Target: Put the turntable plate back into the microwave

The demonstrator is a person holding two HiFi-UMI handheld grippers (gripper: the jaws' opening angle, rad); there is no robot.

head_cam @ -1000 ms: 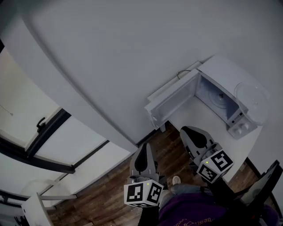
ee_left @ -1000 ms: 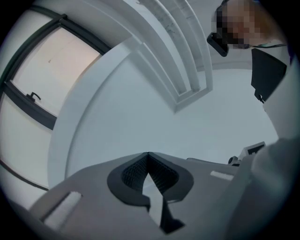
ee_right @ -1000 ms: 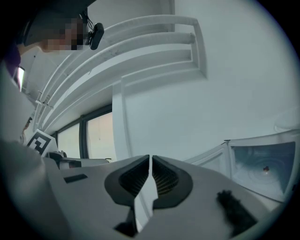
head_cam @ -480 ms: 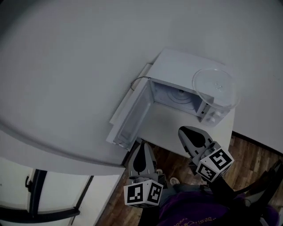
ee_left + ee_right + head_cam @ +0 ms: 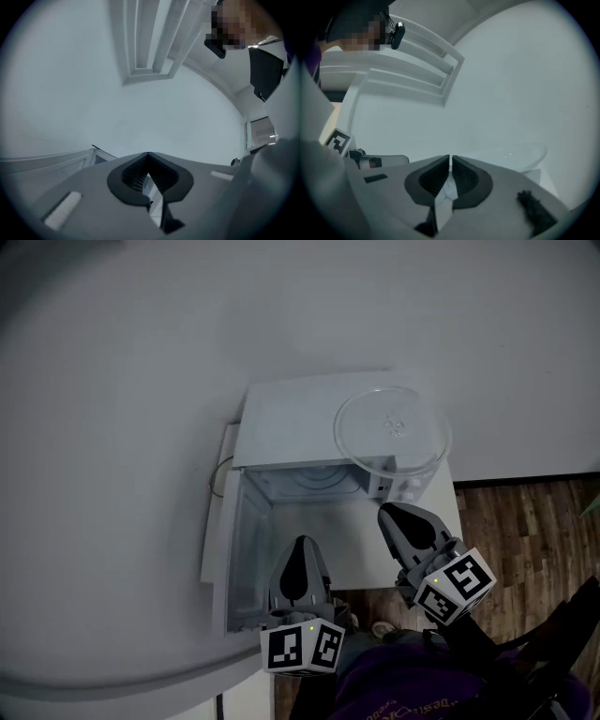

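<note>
Presently no step is complete: the door (image 5: 234, 554) stands open, the left gripper (image 5: 302, 546) has jaws together and empty, the turntable plate (image 5: 392, 432) rests atop the microwave (image 5: 286, 418) (not in its cavity), and the right gripper (image 5: 390, 516) is likewise closed on nothing, so pickup and insertion remain.

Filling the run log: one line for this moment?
plate: on top of microwave, untouched | door: open | left gripper: shut, empty | right gripper: shut, empty

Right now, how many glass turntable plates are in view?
1. The glass turntable plate lies on top of the microwave, at its right end in the head view. The open cavity shows only partly.
</note>
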